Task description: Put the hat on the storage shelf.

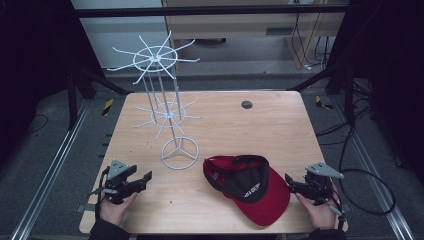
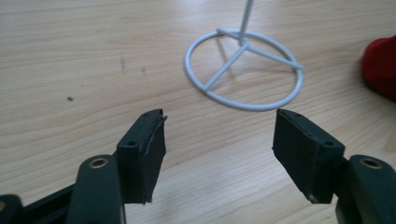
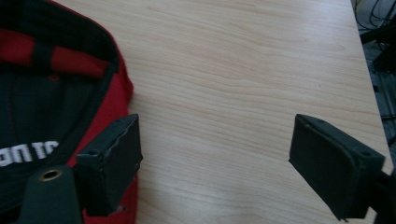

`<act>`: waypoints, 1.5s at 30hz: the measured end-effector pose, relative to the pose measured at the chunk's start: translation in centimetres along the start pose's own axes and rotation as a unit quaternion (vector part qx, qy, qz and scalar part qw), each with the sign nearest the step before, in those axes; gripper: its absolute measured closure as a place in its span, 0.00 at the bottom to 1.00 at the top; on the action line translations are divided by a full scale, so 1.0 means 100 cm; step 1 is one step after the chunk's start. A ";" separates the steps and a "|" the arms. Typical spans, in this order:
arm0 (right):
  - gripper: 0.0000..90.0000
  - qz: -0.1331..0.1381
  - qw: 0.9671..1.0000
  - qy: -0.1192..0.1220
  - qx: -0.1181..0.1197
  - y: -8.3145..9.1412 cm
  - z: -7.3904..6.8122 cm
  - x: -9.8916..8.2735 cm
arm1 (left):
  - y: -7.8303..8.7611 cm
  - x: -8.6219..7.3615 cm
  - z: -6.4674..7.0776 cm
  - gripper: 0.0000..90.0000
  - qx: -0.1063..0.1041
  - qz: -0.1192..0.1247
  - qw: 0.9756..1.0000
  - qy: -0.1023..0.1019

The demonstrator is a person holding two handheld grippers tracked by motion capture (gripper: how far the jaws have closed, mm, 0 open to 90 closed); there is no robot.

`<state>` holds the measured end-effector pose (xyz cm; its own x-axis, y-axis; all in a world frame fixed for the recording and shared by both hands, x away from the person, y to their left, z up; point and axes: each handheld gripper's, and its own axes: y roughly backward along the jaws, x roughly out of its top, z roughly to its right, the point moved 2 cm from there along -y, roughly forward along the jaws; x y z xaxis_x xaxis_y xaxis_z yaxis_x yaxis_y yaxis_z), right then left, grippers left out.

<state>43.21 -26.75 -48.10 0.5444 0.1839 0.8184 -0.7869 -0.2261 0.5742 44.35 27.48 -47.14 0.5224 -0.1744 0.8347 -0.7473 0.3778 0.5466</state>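
A red cap (image 1: 250, 187) lies upside down near the table's front right, its black lining and a white label facing up. A white wire rack (image 1: 167, 107) with two tiers of spokes stands on a ring base (image 1: 179, 153) left of the cap. My left gripper (image 1: 145, 180) rests open at the front left, pointing toward the ring base (image 2: 243, 70), with nothing between its jaws. My right gripper (image 1: 289, 182) sits open just right of the cap's brim. In the right gripper view its jaws (image 3: 215, 158) span bare wood, the cap's red edge (image 3: 114, 98) beside the left jaw.
The wooden table (image 1: 250, 125) has a small dark round grommet (image 1: 246, 104) at the back. Metal frame rails and cables run along the floor on both sides. A red corner of the cap (image 2: 380, 65) shows at the right edge of the left gripper view.
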 end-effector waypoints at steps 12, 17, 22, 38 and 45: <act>0.31 -0.014 0.999 0.004 0.039 0.007 -0.020 0.002 | 0.003 0.003 0.038 0.42 -0.033 0.009 0.999 -0.020; 0.32 -0.012 0.998 0.008 0.058 0.006 -0.025 0.005 | -0.003 0.008 0.051 0.42 -0.053 0.008 0.998 -0.018; 0.34 -0.021 0.997 0.017 0.066 0.004 -0.028 0.007 | -0.011 0.015 0.066 0.42 -0.066 0.003 0.997 -0.033; 0.47 -0.046 0.995 0.025 0.085 -0.001 -0.031 0.007 | -0.043 0.040 0.126 0.47 -0.119 0.001 0.991 -0.062; 0.49 -0.051 0.994 0.021 0.090 -0.005 -0.027 0.007 | -0.061 0.045 0.142 0.52 -0.113 -0.019 0.990 -0.076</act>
<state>43.16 -23.98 -47.89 0.6031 0.2528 0.7566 -0.6621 -0.3704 0.6515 45.43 11.47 -45.78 0.4671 -0.3207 0.8240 -0.6081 0.5600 0.5627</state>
